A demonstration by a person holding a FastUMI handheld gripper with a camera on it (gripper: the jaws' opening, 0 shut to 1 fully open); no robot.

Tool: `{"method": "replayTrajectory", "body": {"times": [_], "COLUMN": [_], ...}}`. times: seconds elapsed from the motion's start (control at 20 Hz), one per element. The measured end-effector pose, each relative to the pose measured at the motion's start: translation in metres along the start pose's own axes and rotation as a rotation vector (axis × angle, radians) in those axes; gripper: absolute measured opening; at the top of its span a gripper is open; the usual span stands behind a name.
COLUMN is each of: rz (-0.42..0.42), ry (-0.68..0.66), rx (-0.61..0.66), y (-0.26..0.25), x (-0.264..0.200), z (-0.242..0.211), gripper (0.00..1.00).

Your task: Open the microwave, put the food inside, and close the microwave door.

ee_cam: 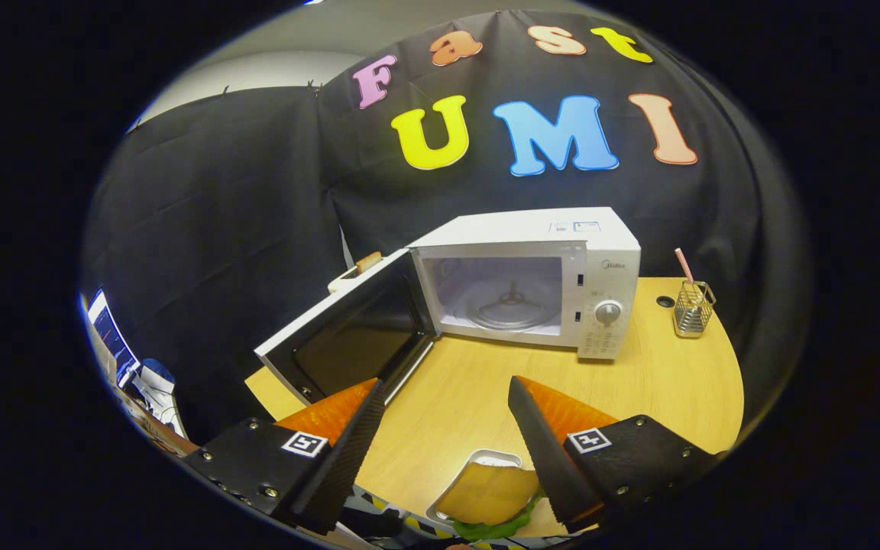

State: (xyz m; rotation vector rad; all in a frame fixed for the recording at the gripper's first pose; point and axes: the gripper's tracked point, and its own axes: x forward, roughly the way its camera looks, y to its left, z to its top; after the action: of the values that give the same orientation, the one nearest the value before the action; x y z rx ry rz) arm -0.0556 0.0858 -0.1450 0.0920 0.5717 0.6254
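A black-draped booth enclosed a round wooden table, on which a white microwave stood with its door swung wide to the gripper's left, leaving the cavity and its glass turntable exposed and bare. The opening faced the gripper across a clear stretch of tabletop, well beyond the fingertips and slightly to their right. The food, a sandwich-like item with a green leaf at its edge, sat in a white tray at the near edge of the table, low between the two fingers and closer in than their tips. The jaws stood spread wide, pinching nothing. The tray's long axis could not be told, since the right finger covered part of it. By all appearances the door step was done and the pick-up came next: the gripper would have to drop and pull back toward the tray before carrying it forward. A small wire basket holding a striped straw stood to the right of the microwave.
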Motion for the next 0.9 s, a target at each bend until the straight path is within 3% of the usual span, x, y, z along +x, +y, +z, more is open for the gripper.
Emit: {"method": "replayTrajectory", "body": {"times": [0.5, 0.9], "rz": [-0.049, -0.029], "ry": [0.159, 0.31], "rx": [0.067, 0.157], "y": [-0.054, -0.068], "x": [-0.005, -0.006], "z": [-0.072, -0.13], "gripper": [0.99, 0.99]}}
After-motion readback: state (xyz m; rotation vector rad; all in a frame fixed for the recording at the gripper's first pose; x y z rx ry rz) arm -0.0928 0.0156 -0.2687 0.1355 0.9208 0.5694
